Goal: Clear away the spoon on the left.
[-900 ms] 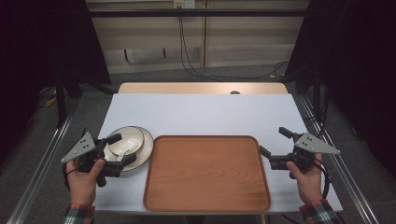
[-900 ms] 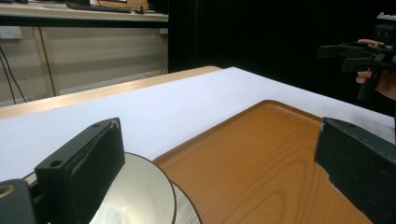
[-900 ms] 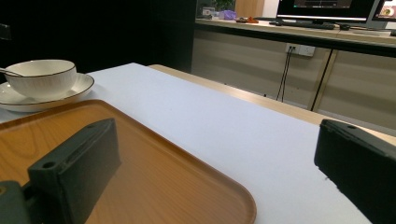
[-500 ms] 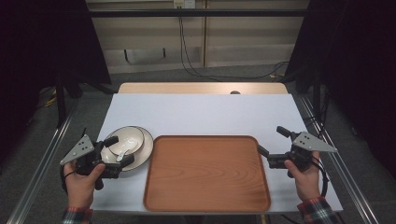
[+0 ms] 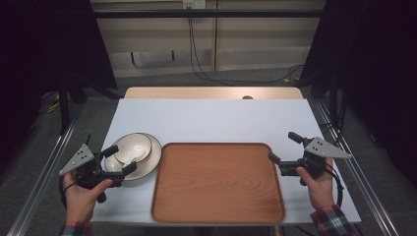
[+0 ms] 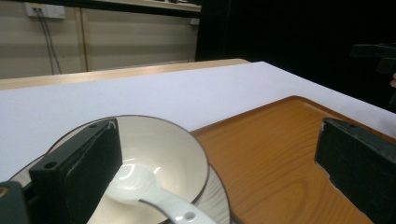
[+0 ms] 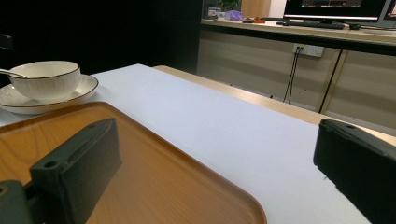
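A cream bowl [image 5: 133,146] with a dark rim sits on a matching plate [image 5: 147,164] at the table's left. A white spoon [image 6: 163,203] lies in the bowl. My left gripper [image 5: 119,159] is open, its jaws wide apart over the near side of the bowl and plate, holding nothing. In the left gripper view the bowl [image 6: 163,149] lies between the jaws of my left gripper [image 6: 219,156]. The right gripper [image 5: 284,147] hovers open at the right edge of the wooden tray [image 5: 219,182]. The right gripper view shows the bowl [image 7: 44,77] far off beyond the tray [image 7: 140,177].
The tray lies bare in the middle of the white table top [image 5: 211,120]. A wooden strip [image 5: 211,92] runs along the table's far edge. Metal rails [image 5: 44,167] flank the table on both sides.
Both hands have barely shifted. The right gripper has edged slightly left toward the tray. Both pairs of jaws remain open.
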`<state>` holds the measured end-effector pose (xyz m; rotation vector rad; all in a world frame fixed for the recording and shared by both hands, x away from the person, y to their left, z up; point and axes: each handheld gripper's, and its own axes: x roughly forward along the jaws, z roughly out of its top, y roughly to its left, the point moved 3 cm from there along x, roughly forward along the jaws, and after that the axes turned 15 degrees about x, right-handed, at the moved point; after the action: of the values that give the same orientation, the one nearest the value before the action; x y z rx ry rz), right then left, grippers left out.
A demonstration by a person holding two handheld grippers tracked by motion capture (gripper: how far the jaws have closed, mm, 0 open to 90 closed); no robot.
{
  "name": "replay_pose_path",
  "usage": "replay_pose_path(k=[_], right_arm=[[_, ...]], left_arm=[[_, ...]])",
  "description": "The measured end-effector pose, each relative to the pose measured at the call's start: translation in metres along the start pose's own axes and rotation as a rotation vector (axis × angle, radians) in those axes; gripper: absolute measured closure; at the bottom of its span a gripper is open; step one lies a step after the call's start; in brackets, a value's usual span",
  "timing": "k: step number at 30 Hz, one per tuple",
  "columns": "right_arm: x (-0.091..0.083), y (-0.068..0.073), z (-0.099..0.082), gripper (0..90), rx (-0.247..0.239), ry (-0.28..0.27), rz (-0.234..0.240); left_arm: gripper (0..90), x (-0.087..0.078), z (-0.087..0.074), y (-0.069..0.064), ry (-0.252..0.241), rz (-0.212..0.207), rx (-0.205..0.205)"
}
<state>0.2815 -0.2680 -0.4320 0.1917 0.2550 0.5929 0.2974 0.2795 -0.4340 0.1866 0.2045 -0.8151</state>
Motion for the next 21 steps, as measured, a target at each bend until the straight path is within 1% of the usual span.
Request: replay_pose_path(k=[1,3,4,5,7,8,9,10,11,13,15,16,18,21], right_arm=[[0.000,0.000,0.000,0.1,0.001,-0.001,-0.001],[0.001,0.000,0.000,0.1,-0.006,-0.004,-0.004],[0.001,0.000,0.000,0.1,-0.003,-0.001,-0.003],[0.001,0.000,0.000,0.1,-0.003,0.002,-0.007],[0.001,0.001,0.000,0.1,-0.006,-0.001,-0.003],[0.001,0.001,0.000,0.1,-0.004,0.000,-0.002],[0.001,0.001,0.000,0.1,-0.006,0.002,-0.006],[0.001,0.001,0.000,0.1,-0.005,0.001,0.000],[0.001,0.001,0.000,0.1,-0.005,0.000,-0.003],[0.001,0.001,0.001,0.1,-0.006,-0.002,-0.002],[0.001,0.001,0.000,0.1,-0.004,0.001,-0.005],[0.001,0.001,0.000,0.1,-0.003,0.001,-0.002],[0.001,0.001,0.000,0.1,-0.003,0.000,-0.003],[0.001,0.001,0.000,0.1,-0.008,-0.001,0.001]], left_arm=[[0.7,0.000,-0.001,0.001,0.013,0.008,0.005],[1.6,0.000,-0.002,0.002,0.020,0.039,-0.015],[2.2,0.000,-0.003,0.003,0.012,0.038,-0.029],[3.0,-0.001,-0.003,0.003,0.012,0.037,-0.027],[6.3,-0.001,-0.005,0.004,0.029,0.037,-0.020],[9.2,-0.002,-0.005,0.004,0.020,0.028,-0.023],[10.9,-0.002,-0.005,0.004,0.020,0.028,-0.023],[11.0,-0.001,-0.006,0.005,0.033,0.045,-0.021],[11.0,-0.001,-0.007,0.005,0.038,0.052,-0.025],[11.2,-0.001,-0.009,0.006,0.043,0.054,-0.033],[13.3,-0.001,-0.009,0.006,0.041,0.048,-0.036],[13.3,-0.001,-0.011,0.007,0.063,0.060,-0.027],[14.1,-0.002,-0.013,0.008,0.068,0.071,-0.035],[15.9,-0.002,-0.014,0.009,0.070,0.070,-0.042]])
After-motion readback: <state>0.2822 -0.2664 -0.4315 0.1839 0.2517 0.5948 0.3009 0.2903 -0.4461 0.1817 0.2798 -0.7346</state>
